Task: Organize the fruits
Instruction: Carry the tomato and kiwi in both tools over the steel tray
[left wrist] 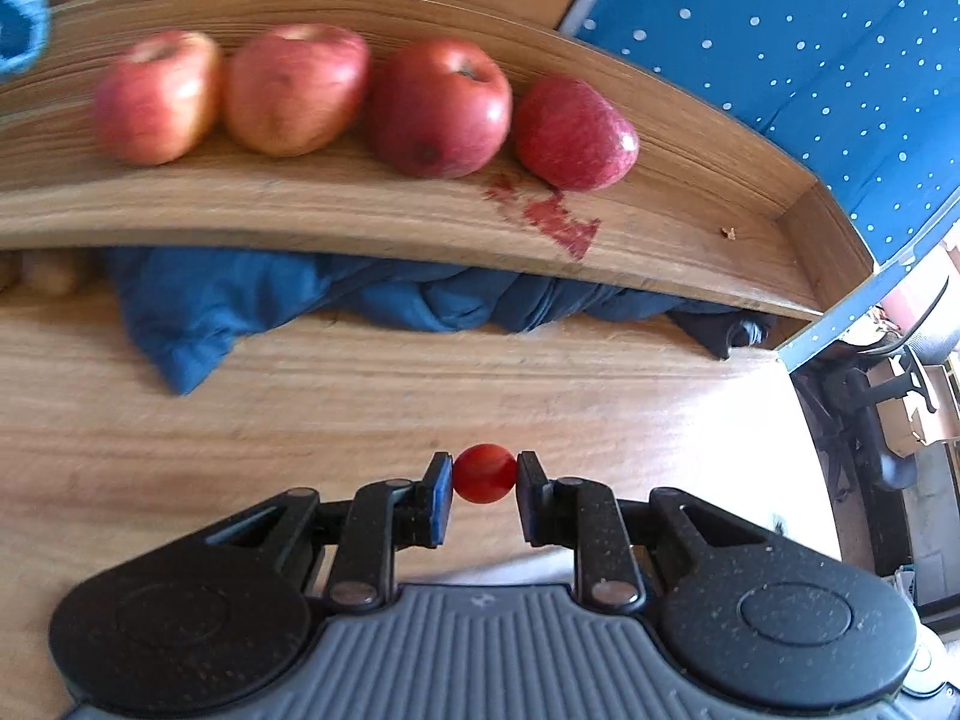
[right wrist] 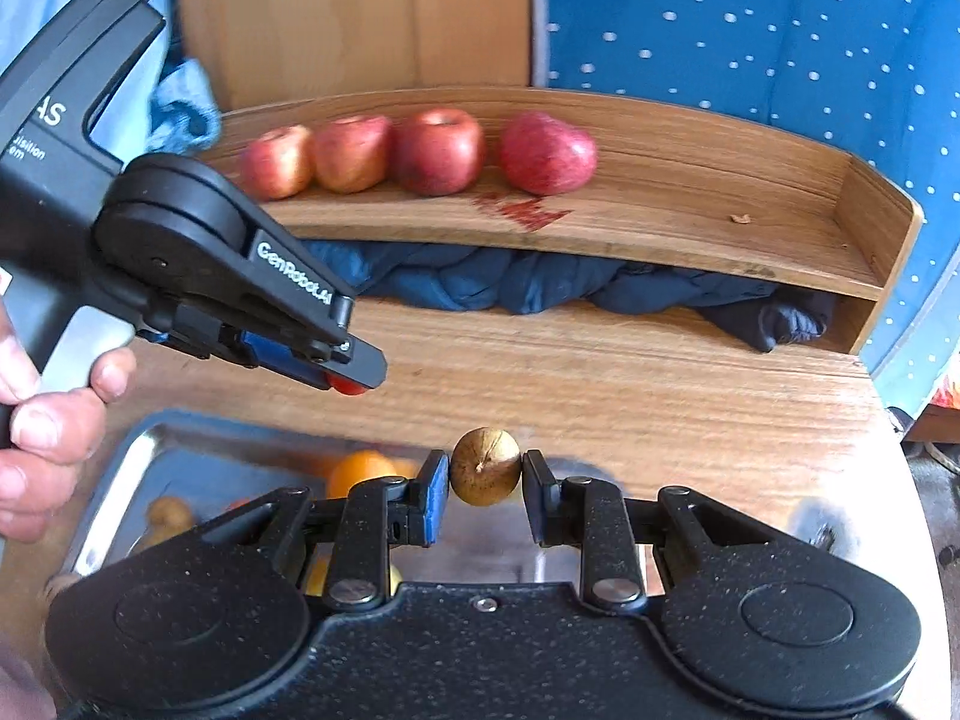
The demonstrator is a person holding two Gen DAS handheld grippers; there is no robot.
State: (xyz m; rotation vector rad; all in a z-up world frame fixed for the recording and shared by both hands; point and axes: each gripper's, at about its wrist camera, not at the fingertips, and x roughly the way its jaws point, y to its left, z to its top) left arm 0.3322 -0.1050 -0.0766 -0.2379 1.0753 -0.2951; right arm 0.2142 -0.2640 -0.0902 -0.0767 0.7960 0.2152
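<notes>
My left gripper (left wrist: 483,474) is shut on a small red cherry tomato (left wrist: 483,473) above the wooden table. In the right wrist view that left gripper (right wrist: 354,381) comes in from the left, a hand (right wrist: 42,426) around its handle, the red tomato (right wrist: 347,385) peeking from its tip. My right gripper (right wrist: 485,468) is shut on a small round brown fruit (right wrist: 485,467), held above the far edge of a metal tray (right wrist: 150,450). Several red apples (left wrist: 438,105) (right wrist: 438,150) sit in a row on a raised wooden shelf (left wrist: 660,228) (right wrist: 690,228) ahead.
The tray holds an orange (right wrist: 360,471) and other small fruits, partly hidden by my right gripper. Blue cloth (left wrist: 270,300) (right wrist: 540,282) is bunched under the shelf. A red stain (left wrist: 558,222) marks the shelf. A blue dotted fabric (right wrist: 780,30) hangs behind. An office chair (left wrist: 882,414) stands to the right.
</notes>
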